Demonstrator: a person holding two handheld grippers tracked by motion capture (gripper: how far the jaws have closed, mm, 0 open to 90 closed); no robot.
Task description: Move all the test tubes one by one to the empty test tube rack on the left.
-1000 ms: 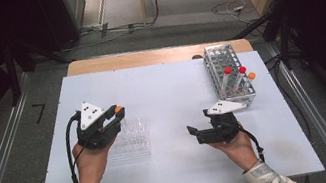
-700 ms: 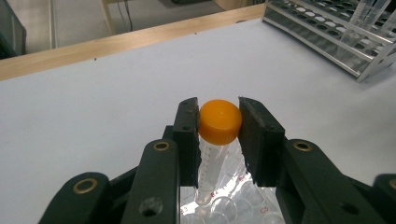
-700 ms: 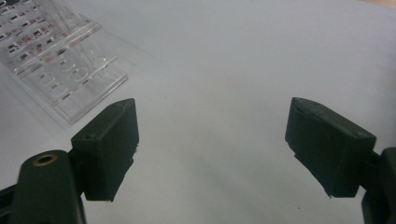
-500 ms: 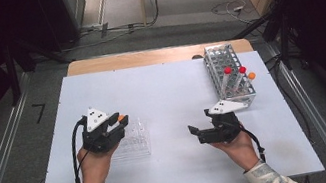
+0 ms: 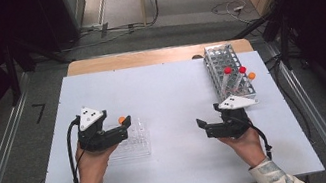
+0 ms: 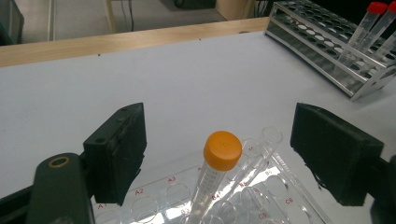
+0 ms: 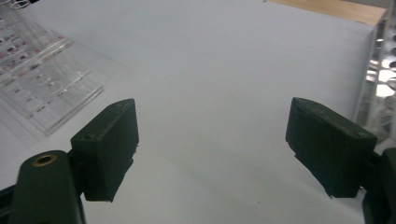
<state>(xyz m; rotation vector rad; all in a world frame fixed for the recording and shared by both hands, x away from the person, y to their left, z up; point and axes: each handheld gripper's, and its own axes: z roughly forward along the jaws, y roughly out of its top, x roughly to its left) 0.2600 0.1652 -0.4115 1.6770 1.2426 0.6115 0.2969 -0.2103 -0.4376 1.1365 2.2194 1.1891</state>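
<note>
Left gripper (image 5: 124,128) releases the orange-capped tube (image 6: 215,173) into the clear rack (image 5: 131,140); right gripper (image 5: 204,127) idle.

Against the frame a second ago, the left gripper's jaws have just been opening and now stand wide, released, on either side of the tube without touching it; earlier they were clenched on it above the clear rack. The tube now stands in a well of the clear rack, leaning slightly, its orange cap uppermost and its clear body showing printed graduations. An uncapped clear tube (image 6: 261,149) lies slanted just beside it in the same rack. The right gripper holds its earlier place to the right of the clear rack, jaws released and empty over the white worktop (image 5: 170,85). The metal rack (image 5: 228,72) with red-capped tubes (image 5: 234,71) stands well apart from the clear rack.
</note>
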